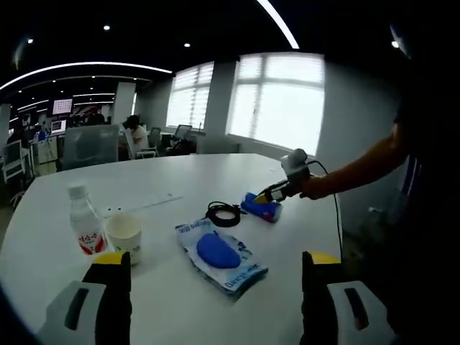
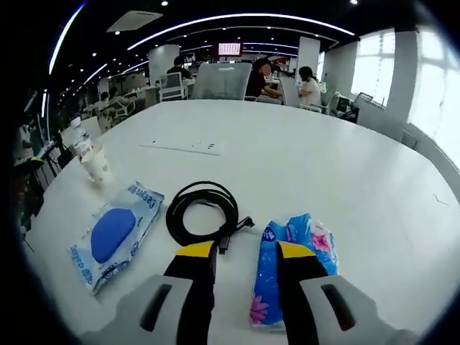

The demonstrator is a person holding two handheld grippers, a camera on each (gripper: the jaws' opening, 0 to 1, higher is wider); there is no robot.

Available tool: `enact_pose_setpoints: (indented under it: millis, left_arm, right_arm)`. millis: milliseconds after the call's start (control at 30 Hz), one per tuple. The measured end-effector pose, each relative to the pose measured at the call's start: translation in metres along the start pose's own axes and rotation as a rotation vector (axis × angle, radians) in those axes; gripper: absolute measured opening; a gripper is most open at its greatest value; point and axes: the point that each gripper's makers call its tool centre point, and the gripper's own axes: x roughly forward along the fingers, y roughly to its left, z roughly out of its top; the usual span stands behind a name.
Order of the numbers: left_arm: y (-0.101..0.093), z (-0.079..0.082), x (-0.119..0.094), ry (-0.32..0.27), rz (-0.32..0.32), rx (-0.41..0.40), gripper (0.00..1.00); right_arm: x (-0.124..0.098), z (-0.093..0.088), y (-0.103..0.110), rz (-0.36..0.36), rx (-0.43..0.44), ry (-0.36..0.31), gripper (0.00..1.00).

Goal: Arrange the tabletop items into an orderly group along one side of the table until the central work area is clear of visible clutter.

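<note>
On the white round table (image 1: 180,176) lie a blue tissue pack (image 1: 263,209), a coiled black cable (image 1: 223,213) and a flat wet-wipes pack (image 1: 220,256). A small water bottle (image 1: 85,223) and a paper cup (image 1: 123,235) stand at the left. My left gripper (image 1: 215,264) hangs open above the near edge, holding nothing. My right gripper (image 1: 263,195), held out by a person's arm, is down at the tissue pack. In the right gripper view my right gripper (image 2: 246,250) is open; one jaw lies over the tissue pack (image 2: 316,241), the other beside the cable (image 2: 203,208).
The wipes pack (image 2: 111,233), cup (image 2: 97,167) and bottle (image 2: 80,144) sit toward the table's left edge. A flat white socket panel (image 2: 181,146) is set in the table (image 2: 309,151). Office chairs and seated people are beyond the far edge.
</note>
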Motion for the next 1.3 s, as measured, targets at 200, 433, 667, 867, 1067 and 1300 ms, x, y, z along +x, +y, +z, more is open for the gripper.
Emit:
enact_pose_setpoints:
  millis: [200, 433, 667, 867, 1067, 1300]
  left_arm:
    - [0.006, 0.0, -0.002, 0.003, 0.005, 0.001, 1.0]
    - [0.015, 0.002, -0.003, -0.003, 0.025, -0.002, 1.0]
    - [0.021, -0.002, -0.001, 0.015, 0.033, -0.009, 1.0]
    - [0.027, -0.005, -0.001, 0.025, 0.046, -0.018, 1.0]
    - [0.034, -0.007, -0.001, 0.033, 0.063, -0.024, 1.0]
    - [0.04, -0.01, 0.003, 0.042, 0.063, -0.032, 1.0]
  right_arm:
    - [0.012, 0.002, 0.009, 0.003, 0.052, 0.019, 0.3]
    - [0.025, 0.001, 0.013, -0.009, 0.127, 0.038, 0.32]
    - [0.039, -0.004, 0.015, -0.019, 0.201, 0.059, 0.31]
    - [0.052, -0.005, 0.018, -0.019, 0.224, 0.068, 0.3]
    - [0.06, -0.008, 0.012, -0.067, 0.242, 0.076, 0.27]
    - [0.066, -0.008, 0.013, -0.086, 0.317, 0.077, 0.22]
